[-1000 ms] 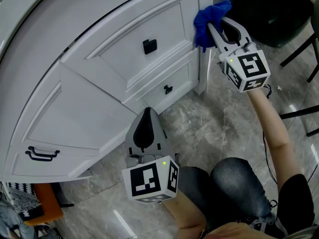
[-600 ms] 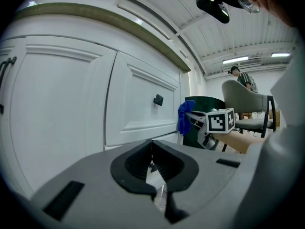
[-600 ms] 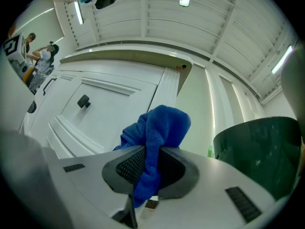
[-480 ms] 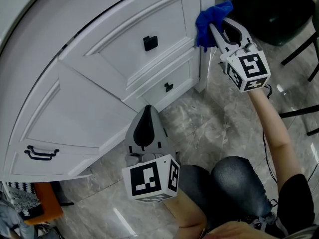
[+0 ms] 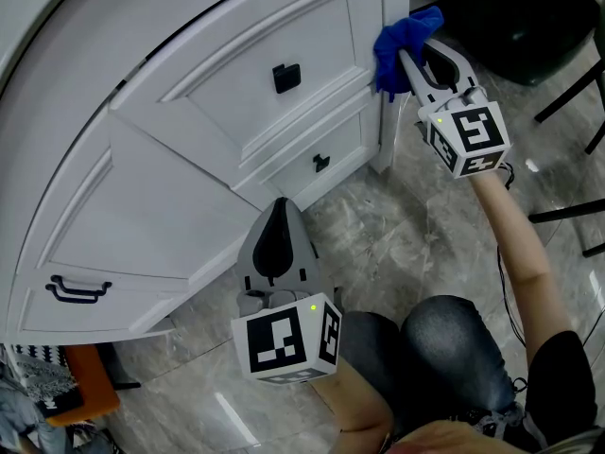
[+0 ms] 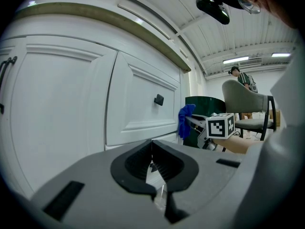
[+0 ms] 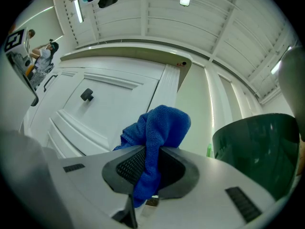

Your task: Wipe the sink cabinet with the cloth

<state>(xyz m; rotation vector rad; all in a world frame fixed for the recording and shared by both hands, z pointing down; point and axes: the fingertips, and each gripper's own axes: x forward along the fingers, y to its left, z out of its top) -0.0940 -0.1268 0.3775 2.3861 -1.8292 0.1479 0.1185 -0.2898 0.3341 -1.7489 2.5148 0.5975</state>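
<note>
The white sink cabinet (image 5: 170, 149) fills the left of the head view, with panelled doors and black knobs. My right gripper (image 5: 408, 57) is shut on a blue cloth (image 5: 397, 43) and holds it against the cabinet's right corner post (image 5: 391, 83). In the right gripper view the blue cloth (image 7: 157, 132) bulges out between the jaws, close to the corner post (image 7: 169, 87). My left gripper (image 5: 279, 218) hangs low before the lower doors, shut with nothing in it. In the left gripper view the jaws (image 6: 152, 151) meet, and the blue cloth (image 6: 185, 120) shows further off.
A dark green bin (image 5: 515, 12) stands right of the cabinet, also the green bin (image 7: 257, 151) in the right gripper view. Black chair legs (image 5: 567, 112) cross the marble floor (image 5: 416, 244) at right. An orange object (image 5: 85, 386) lies at bottom left. A person (image 6: 240, 78) stands in the background.
My right gripper with the cloth has crept slightly to the right and up along the corner post. The left gripper has stayed put.
</note>
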